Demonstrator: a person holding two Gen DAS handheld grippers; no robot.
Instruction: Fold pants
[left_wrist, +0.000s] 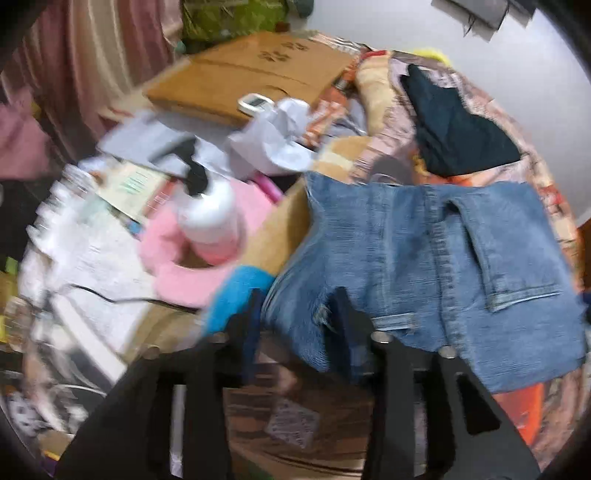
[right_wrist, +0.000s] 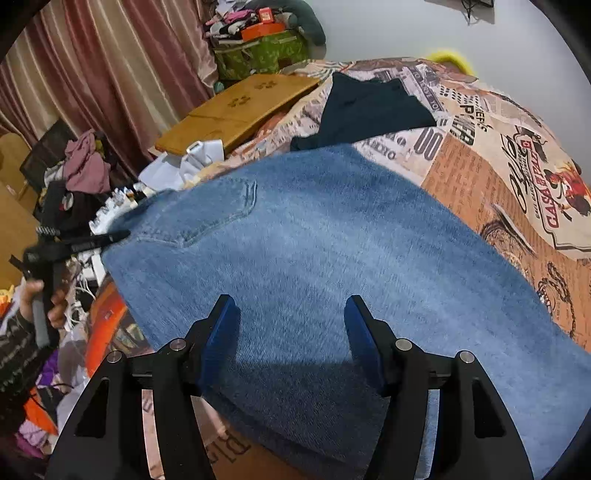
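Blue denim pants (right_wrist: 314, 240) lie folded flat on a bed with a newspaper-print cover (right_wrist: 498, 166), back pocket up. My right gripper (right_wrist: 291, 314) hovers just over their near part, open, with nothing pinched between its blue pads. In the blurred left wrist view the pants (left_wrist: 406, 251) fill the right side, waistband and pocket showing. My left gripper (left_wrist: 298, 299) is open at their left corner; the denim edge sits between the spread fingers without being pressed. In the right wrist view the left gripper (right_wrist: 118, 235), held by a hand (right_wrist: 37, 299), points at the pants' left edge.
A dark folded garment (right_wrist: 369, 107) lies on the bed beyond the pants. Left of the bed are a wooden board (right_wrist: 236, 107), a white bottle (left_wrist: 208, 218), a pink fluffy item (left_wrist: 170, 240), papers and cables. A curtain (right_wrist: 110, 55) and a green bag (right_wrist: 258, 51) stand behind.
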